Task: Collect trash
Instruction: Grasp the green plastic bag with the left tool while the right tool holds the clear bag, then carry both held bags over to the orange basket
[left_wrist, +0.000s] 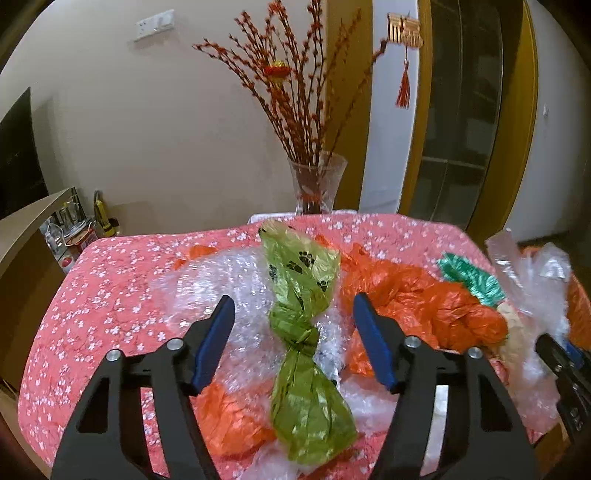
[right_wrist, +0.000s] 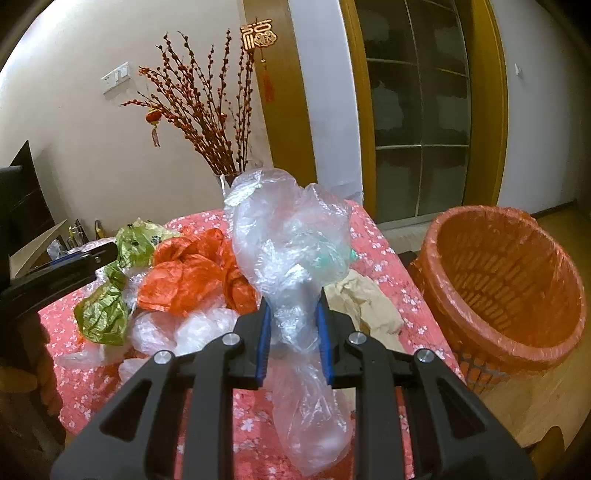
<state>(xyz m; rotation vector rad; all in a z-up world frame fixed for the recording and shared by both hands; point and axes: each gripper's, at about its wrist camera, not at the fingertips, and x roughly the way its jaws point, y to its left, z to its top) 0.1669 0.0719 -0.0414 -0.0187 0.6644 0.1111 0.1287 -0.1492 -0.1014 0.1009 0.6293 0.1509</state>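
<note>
A knotted green bag with paw prints (left_wrist: 310, 406) lies on bubble wrap (left_wrist: 207, 284) in the trash pile on the table. My left gripper (left_wrist: 293, 301) is open, one blue pad on each side of the bag's knot, neither touching it. Orange plastic bags (left_wrist: 417, 295) and a green foil scrap (left_wrist: 469, 277) lie to its right. In the right wrist view my right gripper (right_wrist: 293, 301) is shut on a crumpled clear plastic bag (right_wrist: 288, 236), held up above the table. The green bag (right_wrist: 103, 310) and the orange bags (right_wrist: 184, 277) sit to its left.
An orange-lined waste basket (right_wrist: 517, 343) stands on the wooden floor right of the table. The table wears a pink flowered cloth (left_wrist: 110, 295). A glass vase (left_wrist: 317, 184) with red branches stands at its far edge. Crumpled brown paper (right_wrist: 362, 299) lies near the right edge.
</note>
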